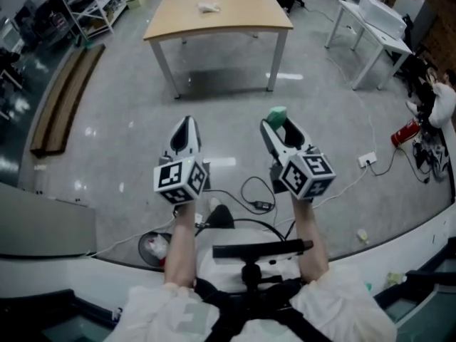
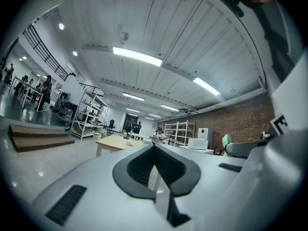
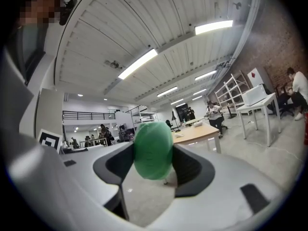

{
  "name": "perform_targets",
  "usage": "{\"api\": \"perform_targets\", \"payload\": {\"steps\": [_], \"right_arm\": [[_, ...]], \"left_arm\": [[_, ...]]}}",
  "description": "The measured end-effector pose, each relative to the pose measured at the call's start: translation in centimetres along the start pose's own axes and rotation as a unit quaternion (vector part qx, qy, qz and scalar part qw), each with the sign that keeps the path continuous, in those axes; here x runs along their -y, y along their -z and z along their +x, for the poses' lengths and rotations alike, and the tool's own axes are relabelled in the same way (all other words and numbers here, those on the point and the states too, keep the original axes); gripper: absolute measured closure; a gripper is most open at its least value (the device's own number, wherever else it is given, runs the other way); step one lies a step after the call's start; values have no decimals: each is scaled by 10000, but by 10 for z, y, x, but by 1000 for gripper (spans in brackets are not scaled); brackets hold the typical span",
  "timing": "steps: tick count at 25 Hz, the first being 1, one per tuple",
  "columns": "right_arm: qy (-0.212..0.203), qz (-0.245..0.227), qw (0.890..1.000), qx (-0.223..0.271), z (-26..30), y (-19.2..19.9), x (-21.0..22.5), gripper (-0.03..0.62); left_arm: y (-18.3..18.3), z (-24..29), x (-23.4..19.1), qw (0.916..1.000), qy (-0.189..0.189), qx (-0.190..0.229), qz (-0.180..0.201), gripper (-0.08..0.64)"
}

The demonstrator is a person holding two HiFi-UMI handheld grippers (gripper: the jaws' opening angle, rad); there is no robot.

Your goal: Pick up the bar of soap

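Right gripper (image 1: 273, 124) clamps rounded green soap bar (image 3: 153, 150), held aloft | left gripper (image 2: 154, 146) closed, empty | pickup looks done

No text I can actually read anywhere, tbh. The left marker cube (image 1: 181, 180) and right marker cube (image 1: 306, 174) just show black-and-white square patterns, no letters or numbers.

Open grey floor (image 1: 228, 98) spans mid-frame up to the wooden table (image 1: 214, 20) at top centre; passage free under its top, between the legs. Left edge: stacked planks (image 1: 64, 102). Upper right: white desks (image 1: 374, 23). Lower centre: loose cables (image 1: 253, 191) on the floor. Right gripper (image 1: 279, 125): jaw gap filled by bar of soap (image 1: 277, 114).
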State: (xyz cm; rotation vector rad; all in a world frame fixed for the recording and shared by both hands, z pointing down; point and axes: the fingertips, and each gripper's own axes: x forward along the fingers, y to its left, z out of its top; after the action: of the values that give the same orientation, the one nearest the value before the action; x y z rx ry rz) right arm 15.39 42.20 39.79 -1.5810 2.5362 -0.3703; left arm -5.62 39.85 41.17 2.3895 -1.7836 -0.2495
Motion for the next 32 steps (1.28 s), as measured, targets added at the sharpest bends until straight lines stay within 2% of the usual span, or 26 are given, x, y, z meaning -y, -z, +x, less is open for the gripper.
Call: {"api": "perform_targets", "payload": {"steps": [6,13,32], "right_arm": [[27,151,9998,116,-15,-7,0,333],[51,104,9999,127,-22,-4,-2,333],[37,90,9999,40,-20,7,-25,333]], "left_arm": [[-4,-11,19,9997,110,-46,197,560],[-7,-17,29,9993,235,8,287,560],[-10,-39,10,9993,225,40,293,560]]}}
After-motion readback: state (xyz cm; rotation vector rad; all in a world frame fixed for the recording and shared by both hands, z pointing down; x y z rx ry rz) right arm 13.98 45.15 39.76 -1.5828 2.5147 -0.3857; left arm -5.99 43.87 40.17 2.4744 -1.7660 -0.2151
